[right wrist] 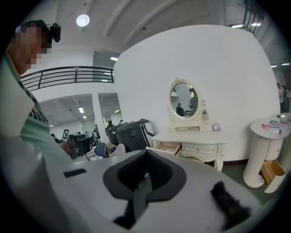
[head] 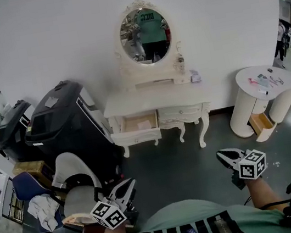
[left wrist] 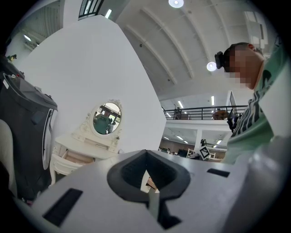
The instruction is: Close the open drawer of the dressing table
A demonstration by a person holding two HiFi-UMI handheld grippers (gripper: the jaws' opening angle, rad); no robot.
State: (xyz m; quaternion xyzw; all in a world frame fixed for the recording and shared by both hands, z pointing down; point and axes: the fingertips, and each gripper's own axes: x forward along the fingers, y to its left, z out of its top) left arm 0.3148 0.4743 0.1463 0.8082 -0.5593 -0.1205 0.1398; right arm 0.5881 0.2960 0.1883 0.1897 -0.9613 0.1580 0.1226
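The white dressing table (head: 157, 104) stands against the far wall under its oval mirror (head: 145, 35). Its left drawer (head: 137, 125) is pulled out and shows a pale wooden inside; the right drawer front is flush. Both grippers are held low and near me, well short of the table. My left gripper (head: 126, 189) is shut and empty, as is my right gripper (head: 226, 157). The left gripper view has the table (left wrist: 86, 146) and open drawer (left wrist: 72, 157) far behind the shut left gripper (left wrist: 146, 157). Beyond the shut right gripper (right wrist: 145, 155), the drawer (right wrist: 167, 147) juts from the table (right wrist: 191, 136).
Two large black bins (head: 63, 125) stand left of the table. A grey chair (head: 76, 181) and a blue chair (head: 27, 187) are near my left gripper. A round white stand (head: 264, 92) with a small open drawer (head: 262, 126) is at the right. Dark floor lies between me and the table.
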